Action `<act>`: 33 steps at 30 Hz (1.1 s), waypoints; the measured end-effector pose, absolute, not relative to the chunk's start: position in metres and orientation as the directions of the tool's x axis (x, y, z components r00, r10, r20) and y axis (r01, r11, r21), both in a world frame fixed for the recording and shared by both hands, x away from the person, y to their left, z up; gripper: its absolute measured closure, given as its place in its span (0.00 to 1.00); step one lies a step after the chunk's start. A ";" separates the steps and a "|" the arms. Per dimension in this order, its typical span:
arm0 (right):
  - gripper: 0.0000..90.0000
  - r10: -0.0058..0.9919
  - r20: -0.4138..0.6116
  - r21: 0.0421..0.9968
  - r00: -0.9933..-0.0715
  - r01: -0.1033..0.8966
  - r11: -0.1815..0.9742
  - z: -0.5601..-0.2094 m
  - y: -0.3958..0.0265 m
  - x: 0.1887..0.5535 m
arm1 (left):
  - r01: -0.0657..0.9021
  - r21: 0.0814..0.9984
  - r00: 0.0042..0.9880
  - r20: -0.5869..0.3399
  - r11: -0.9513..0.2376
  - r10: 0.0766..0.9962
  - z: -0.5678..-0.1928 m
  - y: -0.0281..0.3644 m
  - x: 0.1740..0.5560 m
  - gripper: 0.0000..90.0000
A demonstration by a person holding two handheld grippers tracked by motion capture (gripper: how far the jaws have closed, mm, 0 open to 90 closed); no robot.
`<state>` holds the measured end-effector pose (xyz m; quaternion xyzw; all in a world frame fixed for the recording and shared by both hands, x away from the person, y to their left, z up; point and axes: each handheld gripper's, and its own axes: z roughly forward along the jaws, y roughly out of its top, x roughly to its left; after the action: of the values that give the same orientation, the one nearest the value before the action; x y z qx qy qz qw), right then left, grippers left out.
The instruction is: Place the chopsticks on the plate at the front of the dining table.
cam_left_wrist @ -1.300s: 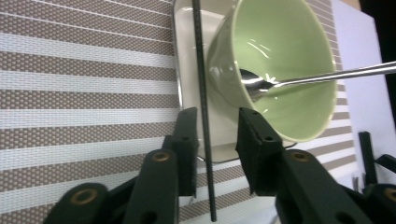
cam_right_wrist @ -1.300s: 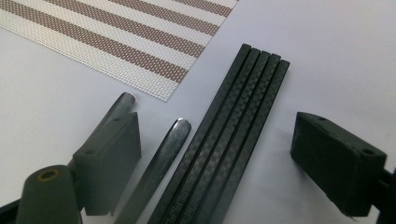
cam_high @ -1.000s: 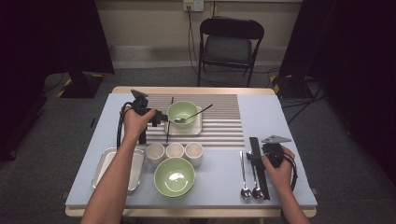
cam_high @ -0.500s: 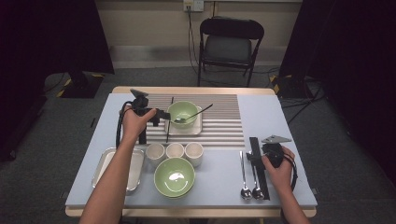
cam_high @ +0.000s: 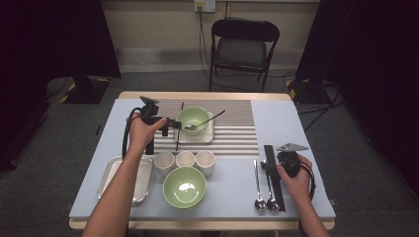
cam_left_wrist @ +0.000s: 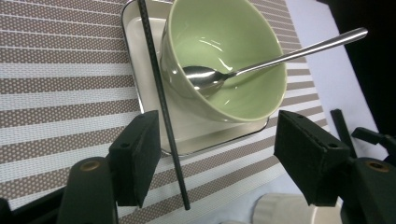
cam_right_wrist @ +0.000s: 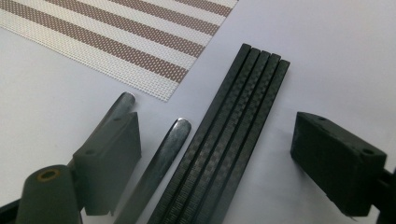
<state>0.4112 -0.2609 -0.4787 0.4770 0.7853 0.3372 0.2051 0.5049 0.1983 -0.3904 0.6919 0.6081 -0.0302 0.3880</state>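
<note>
Hovering beside the green bowl (cam_left_wrist: 224, 65), the left gripper (cam_left_wrist: 215, 158) has just been opening; its jaws stand wide, gripping nothing, over a single black chopstick (cam_left_wrist: 161, 98) leaning on the white tray (cam_left_wrist: 140, 60). A spoon (cam_left_wrist: 261, 60) rests in the bowl. The right gripper (cam_right_wrist: 215, 154) gapes empty above bundled chopsticks (cam_right_wrist: 233, 121).

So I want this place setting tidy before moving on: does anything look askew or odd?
One black chopstick lies alone, slanted over the white tray's edge beside the green bowl, while the other chopsticks lie bundled by the two spoons. The spoon in the bowl juts over the rim.
</note>
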 end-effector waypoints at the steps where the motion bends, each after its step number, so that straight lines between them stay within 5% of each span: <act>1: 0.17 0.887 0.000 0.726 -0.461 0.610 0.317 -0.479 -0.261 0.411 | 0.867 0.497 0.258 -0.513 0.038 0.818 -0.390 0.198 0.504 0.35; 33: 0.17 0.895 0.033 0.694 -0.446 0.654 0.300 -0.472 -0.261 0.417 | 0.859 0.512 0.309 -0.492 -0.016 0.814 -0.390 0.194 0.486 0.35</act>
<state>0.4169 -0.2609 -0.4723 0.4932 0.7851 0.3264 0.1840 0.4863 0.1944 -0.3898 0.7121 0.5872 -0.0293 0.3838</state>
